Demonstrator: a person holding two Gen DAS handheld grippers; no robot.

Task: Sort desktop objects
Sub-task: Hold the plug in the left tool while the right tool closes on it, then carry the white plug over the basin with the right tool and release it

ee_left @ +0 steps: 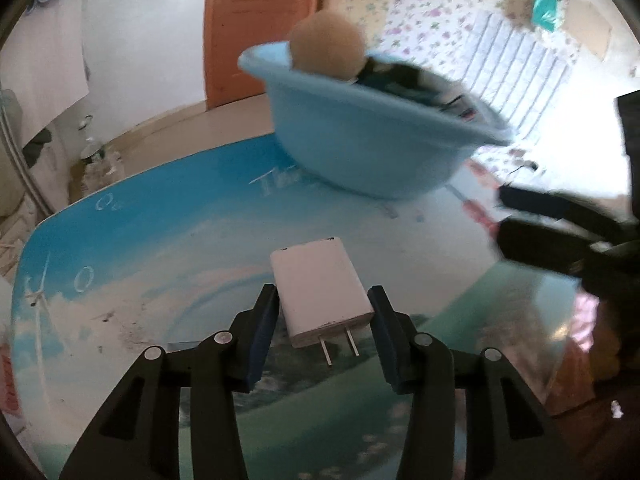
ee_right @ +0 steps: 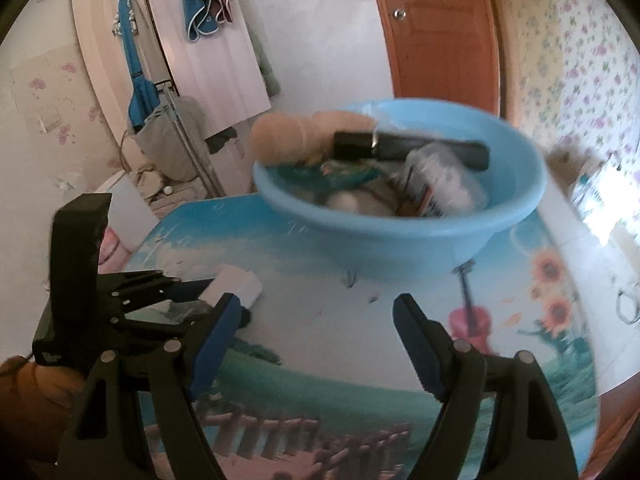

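Now the left gripper (ee_left: 324, 300) has one white charger (ee_left: 320, 292) between its jaws, pads at its sides, grip uncertain. Beyond, one blue basin (ee_left: 360, 136) sits on the table (ee_left: 140, 240); the right gripper (ee_right: 316, 312) is open, empty.

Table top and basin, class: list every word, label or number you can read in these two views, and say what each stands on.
"Th": start of a white script word printed on the table top; the blue basin hides the rest.
"Oc", perhaps: faint white script near the table's far left edge; too blurred to be sure.
Label on the white bottle in the basin: print too blurred to read.
White charger: no print visible.
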